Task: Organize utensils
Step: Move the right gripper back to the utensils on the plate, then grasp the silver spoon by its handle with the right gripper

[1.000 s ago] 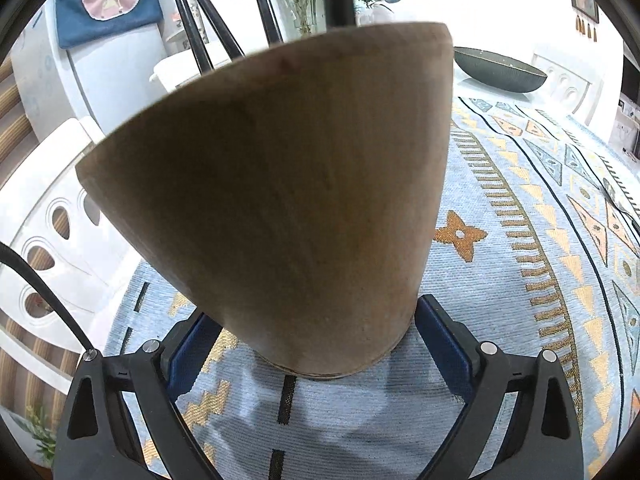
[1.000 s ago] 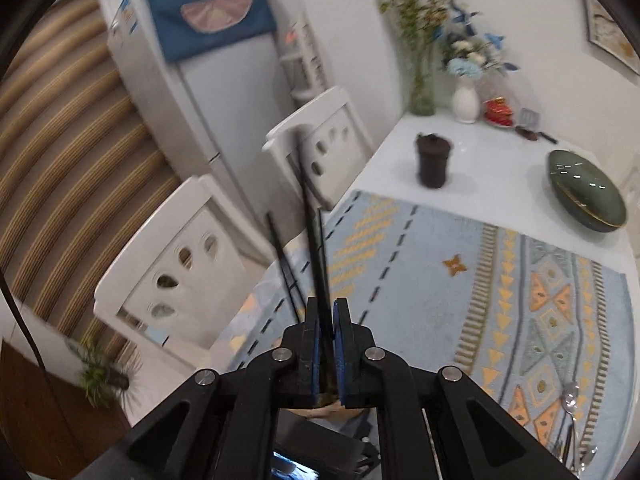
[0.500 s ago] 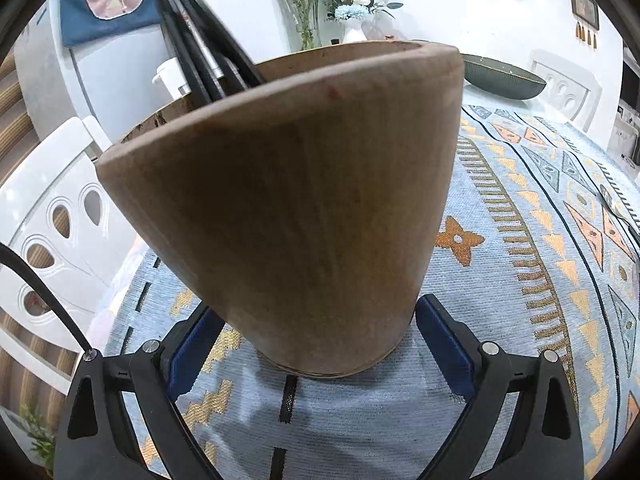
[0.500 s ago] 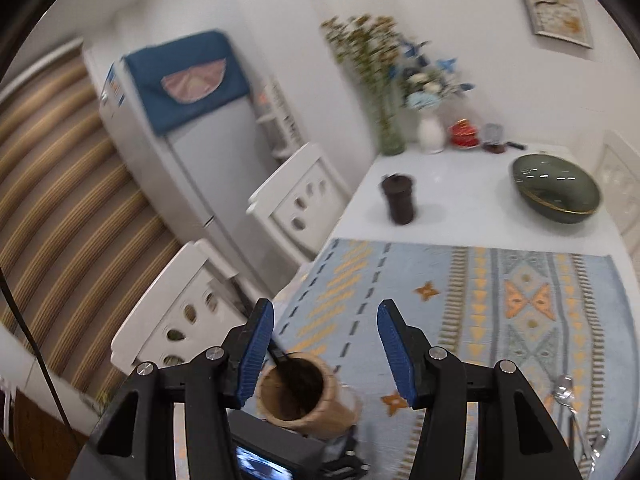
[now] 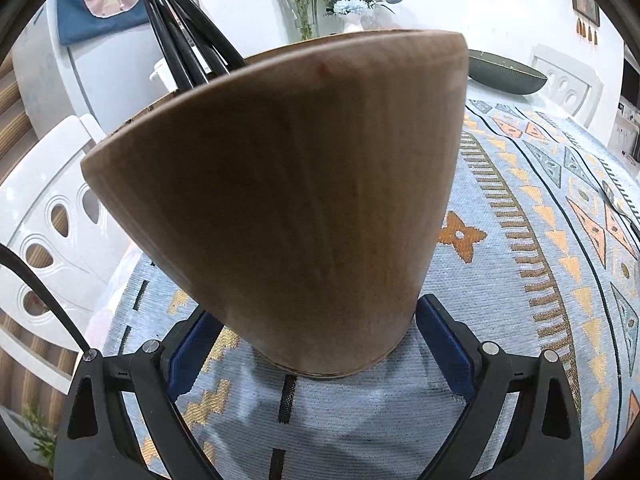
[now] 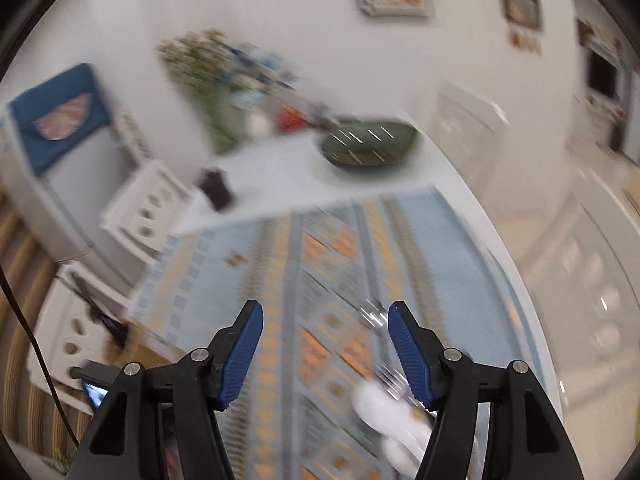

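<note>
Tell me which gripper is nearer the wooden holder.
Left. The left gripper straddles the wooden holder's base; the right gripper, jaws opening and empty, is well off to its right.

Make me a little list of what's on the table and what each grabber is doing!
holder: wooden utensil holder, tilted, on the patterned cloth
inside holder: black chopsticks sticking out the top
left gripper: jaws around the base of the holder
right gripper: jaws opening, nothing between them, over the cloth
still loose: shiny metal cutlery and something white, both blurred
far end: dark green bowl, flower vase
</note>
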{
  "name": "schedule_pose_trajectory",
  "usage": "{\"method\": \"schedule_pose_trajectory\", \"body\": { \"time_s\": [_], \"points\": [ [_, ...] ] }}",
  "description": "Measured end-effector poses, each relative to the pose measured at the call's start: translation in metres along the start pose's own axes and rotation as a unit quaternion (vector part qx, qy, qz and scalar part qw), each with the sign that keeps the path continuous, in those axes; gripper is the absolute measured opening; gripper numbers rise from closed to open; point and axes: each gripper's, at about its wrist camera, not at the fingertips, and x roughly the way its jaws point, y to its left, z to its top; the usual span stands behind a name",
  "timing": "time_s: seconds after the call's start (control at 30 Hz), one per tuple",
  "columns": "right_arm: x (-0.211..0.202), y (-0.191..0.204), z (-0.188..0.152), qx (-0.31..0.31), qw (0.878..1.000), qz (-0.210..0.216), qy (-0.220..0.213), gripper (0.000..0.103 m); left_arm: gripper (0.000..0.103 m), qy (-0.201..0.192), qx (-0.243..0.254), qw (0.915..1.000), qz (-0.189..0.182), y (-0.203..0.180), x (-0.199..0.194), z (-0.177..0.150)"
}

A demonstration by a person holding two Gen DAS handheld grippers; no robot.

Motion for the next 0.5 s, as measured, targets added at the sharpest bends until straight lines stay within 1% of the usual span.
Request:
{"method": "schedule_pose_trajectory", "body": {
  "time_s": [0.1,0.17,0.27,0.4,0.5],
  "points": [
    [0.02,-0.031,-0.018,0.035,0.998,-0.019,0.04,0.063,0.097,0.003,0.0,1.0,-0.001,-0.002,0.003,0.003],
    [0.037,-0.056,-0.028,0.069,0.995,-0.026,0.067,0.062,0.097,0.006,-0.001,1.0,-0.004,-0.002,0.007,0.005],
    [0.056,-0.08,-0.038,0.097,0.991,-0.023,0.085,0.052,0.097,0.007,0.0,1.0,-0.003,0.0,0.012,0.005],
    [0.084,-0.085,-0.034,0.101,0.989,-0.025,0.106,0.05,0.097,0.006,0.0,1.0,-0.001,-0.002,0.014,0.006],
    [0.11,-0.07,-0.021,0.08,0.99,-0.024,0.116,0.049,0.097,0.006,0.001,1.0,0.0,-0.005,0.014,0.005]
  ]
}}
